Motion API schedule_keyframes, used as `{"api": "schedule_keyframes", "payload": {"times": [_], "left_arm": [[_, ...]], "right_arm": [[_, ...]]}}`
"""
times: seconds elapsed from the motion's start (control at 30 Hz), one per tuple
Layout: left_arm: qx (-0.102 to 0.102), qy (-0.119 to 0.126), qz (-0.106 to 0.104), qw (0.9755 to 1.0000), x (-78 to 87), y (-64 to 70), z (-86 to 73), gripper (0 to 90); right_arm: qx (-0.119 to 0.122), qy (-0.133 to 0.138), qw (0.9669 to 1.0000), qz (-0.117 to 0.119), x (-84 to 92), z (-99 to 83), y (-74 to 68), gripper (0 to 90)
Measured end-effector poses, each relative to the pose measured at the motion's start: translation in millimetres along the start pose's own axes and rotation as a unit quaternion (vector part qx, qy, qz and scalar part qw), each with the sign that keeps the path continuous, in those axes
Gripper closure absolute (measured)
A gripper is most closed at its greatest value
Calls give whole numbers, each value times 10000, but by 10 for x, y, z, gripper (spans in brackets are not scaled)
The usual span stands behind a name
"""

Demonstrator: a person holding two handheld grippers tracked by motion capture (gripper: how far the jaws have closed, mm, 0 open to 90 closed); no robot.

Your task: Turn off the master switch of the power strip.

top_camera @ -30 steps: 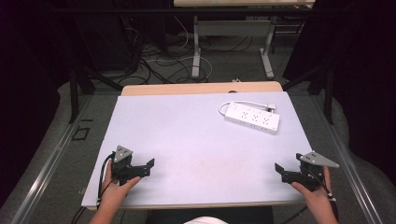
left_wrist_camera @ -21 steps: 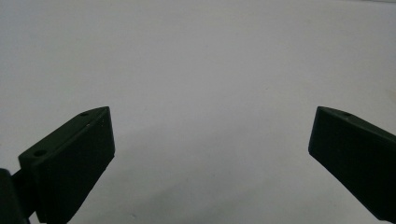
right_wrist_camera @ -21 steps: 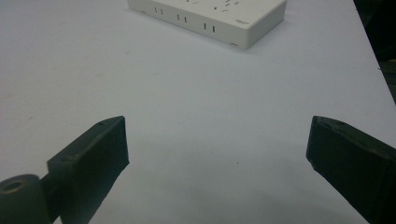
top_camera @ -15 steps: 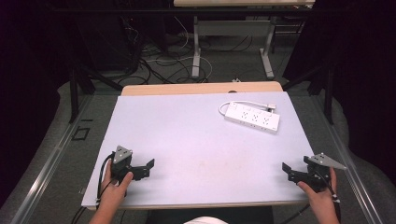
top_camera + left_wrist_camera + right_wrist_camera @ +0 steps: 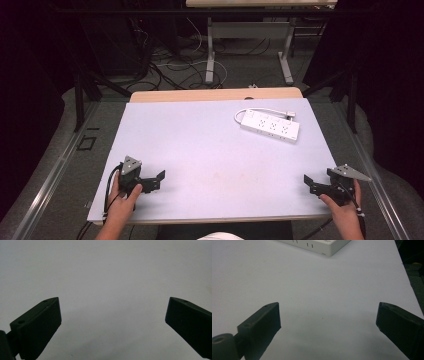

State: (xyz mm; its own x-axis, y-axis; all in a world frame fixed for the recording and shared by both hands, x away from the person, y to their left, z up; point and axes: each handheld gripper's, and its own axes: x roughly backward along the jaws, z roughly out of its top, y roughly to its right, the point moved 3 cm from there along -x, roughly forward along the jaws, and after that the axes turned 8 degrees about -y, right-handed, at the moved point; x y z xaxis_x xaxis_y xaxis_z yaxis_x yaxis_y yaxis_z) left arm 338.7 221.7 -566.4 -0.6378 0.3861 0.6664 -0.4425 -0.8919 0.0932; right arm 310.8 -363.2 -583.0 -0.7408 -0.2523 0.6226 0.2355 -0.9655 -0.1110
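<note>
Power strip (image 5: 317, 245) cut off at top edge, R gripper (image 5: 328, 317) view.

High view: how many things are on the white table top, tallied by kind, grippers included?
Power strip, white, with its cord: 1
Hand-held grippers, black: 2, left gripper and right gripper, both open
Total: 3

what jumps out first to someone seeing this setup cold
The white rectangular plastic power strip stands out, lying alone at the far right of the pale grey table top, its cord looped beside it. Next come the two black claws at the near edge, the left claw and the right claw, each hand-held, jaws spread wide and empty.
</note>
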Motion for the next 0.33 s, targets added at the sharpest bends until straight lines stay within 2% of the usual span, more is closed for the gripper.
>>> {"api": "schedule_keyframes", "payload": {"times": [0.03,0.3,0.33], "left_arm": [[1,-3,-2,10000,-1,-1,0,5],[2,-9,2,10000,1,1,0,5],[3,-3,3,10000,1,0,1,5]], "right_arm": [[76,-130,9999,-42,14,0,13,50],[74,-155,9998,-83,33,-2,37,50],[-41,-193,9998,-75,48,-3,31,50]]}}
